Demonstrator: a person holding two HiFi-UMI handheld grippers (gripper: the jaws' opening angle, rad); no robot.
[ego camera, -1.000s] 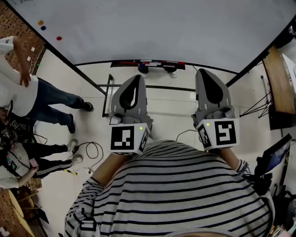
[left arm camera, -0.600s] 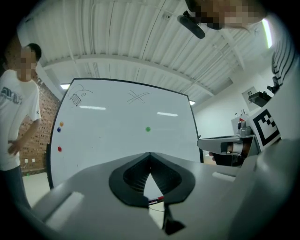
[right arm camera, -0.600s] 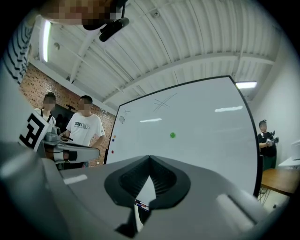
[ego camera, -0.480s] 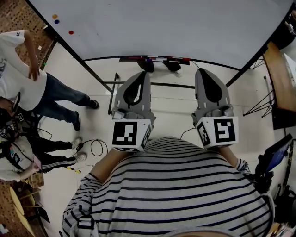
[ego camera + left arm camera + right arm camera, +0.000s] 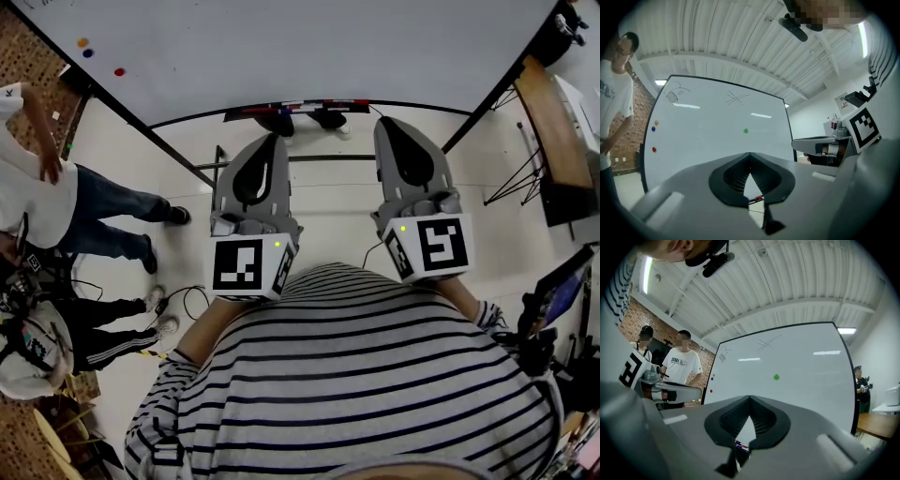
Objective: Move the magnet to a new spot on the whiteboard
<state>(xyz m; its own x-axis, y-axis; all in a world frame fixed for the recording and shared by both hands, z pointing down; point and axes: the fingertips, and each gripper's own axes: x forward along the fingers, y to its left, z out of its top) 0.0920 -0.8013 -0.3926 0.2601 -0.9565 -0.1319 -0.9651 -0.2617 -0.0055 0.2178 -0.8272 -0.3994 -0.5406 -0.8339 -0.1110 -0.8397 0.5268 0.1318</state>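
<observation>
Head view: the grey moulded left claw and right claw point at the glossy whiteboard, slightly farther left than before. Left gripper view: ribbed jaws closed together, empty; the round green magnet sits mid-board. Right gripper view: jaws likewise closed, empty.

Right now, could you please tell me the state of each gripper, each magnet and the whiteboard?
Whiteboard: upright, faint sketches near the top.
Left gripper: shut, empty.
Right gripper: shut, empty.
Green magnet: stuck on the whiteboard, untouched.
Orange magnet, blue magnet, red magnet: stuck by the left edge.
</observation>
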